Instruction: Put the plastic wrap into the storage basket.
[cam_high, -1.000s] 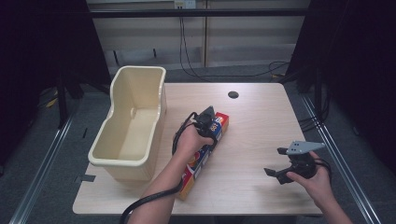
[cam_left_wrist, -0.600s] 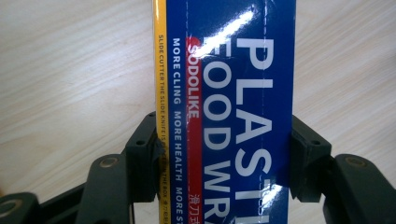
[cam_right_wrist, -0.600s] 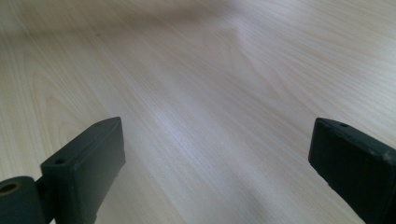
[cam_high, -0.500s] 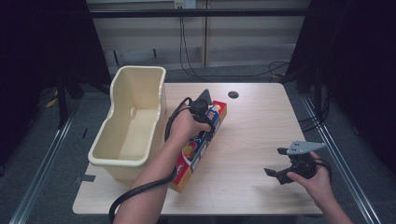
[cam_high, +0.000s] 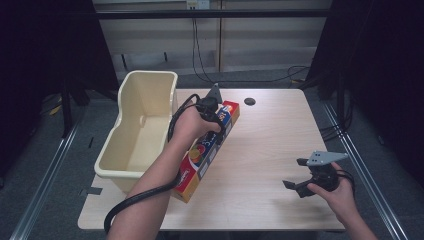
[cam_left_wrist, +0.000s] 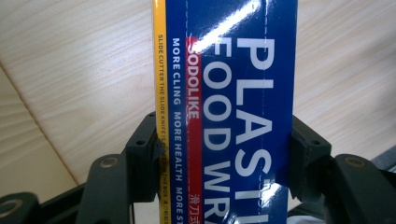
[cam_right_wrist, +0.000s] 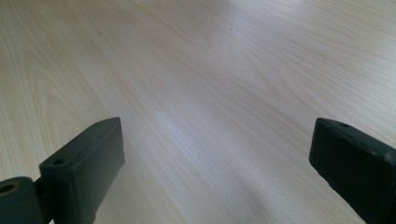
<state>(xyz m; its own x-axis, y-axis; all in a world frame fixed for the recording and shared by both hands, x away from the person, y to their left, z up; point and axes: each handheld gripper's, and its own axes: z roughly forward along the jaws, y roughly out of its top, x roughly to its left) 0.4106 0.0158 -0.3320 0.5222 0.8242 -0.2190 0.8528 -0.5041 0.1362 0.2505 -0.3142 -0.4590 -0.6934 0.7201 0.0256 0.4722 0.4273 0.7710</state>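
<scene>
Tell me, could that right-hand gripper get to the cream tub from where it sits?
Probably not directly: the right gripper sits across the table, and the left gripper with its food wrap box lies between it and the tub.

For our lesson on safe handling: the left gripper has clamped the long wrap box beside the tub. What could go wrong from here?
1. The left gripper holds the long wrap box near one end, so the free end may sag or twist out of the jaws.
2. Swinging it sideways could knock the tub.
</scene>
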